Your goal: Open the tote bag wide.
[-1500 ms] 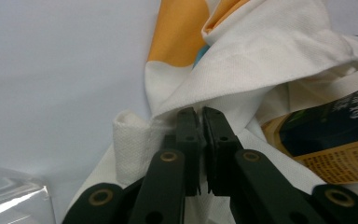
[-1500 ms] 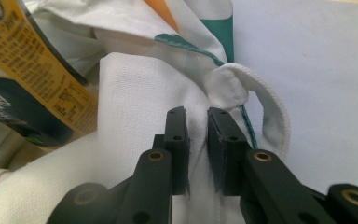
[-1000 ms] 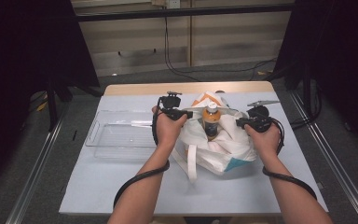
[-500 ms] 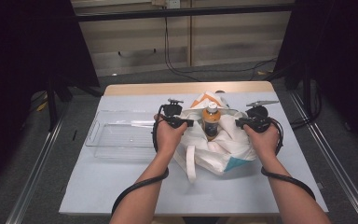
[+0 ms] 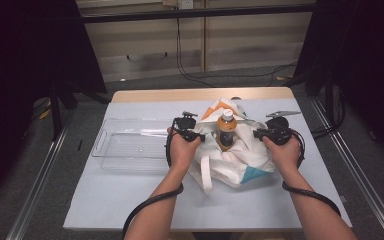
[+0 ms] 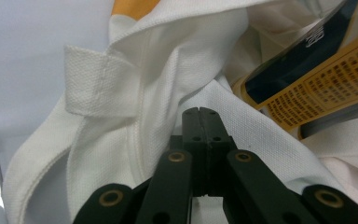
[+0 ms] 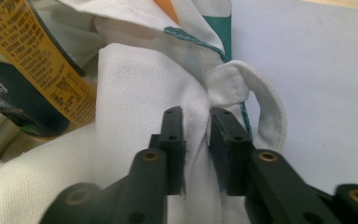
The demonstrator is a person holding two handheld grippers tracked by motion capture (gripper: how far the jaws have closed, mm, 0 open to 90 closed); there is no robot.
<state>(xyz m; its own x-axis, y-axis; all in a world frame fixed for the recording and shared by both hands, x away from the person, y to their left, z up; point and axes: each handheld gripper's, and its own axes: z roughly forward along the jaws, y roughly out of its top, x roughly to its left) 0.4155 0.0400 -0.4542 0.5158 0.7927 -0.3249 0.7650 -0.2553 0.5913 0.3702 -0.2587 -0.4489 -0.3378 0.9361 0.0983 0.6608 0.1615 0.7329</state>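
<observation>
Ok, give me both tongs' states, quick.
Left tongs: shut on the white tote bag.
Right tongs: pinching the bag's fabric, jaws just eased slightly.

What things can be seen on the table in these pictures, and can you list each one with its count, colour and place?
white cloth tote bag: one, white with orange and teal patches, middle of the table, crumpled, with a loose strap toward the person.
bottle with orange-yellow label and white cap: one, standing upright inside the bag's mouth.
clear plastic tray: one, transparent, on the table beside the left hand.
pale grey table cover: one, spread over the wooden table.
left gripper: one, black, jaws shut, having just closed; its tips lie against the bag's cloth.
right gripper: one, black, jaws have just been opening, with a fold of bag cloth between them.
forearms: two, coming in from the bottom of the high view.
</observation>
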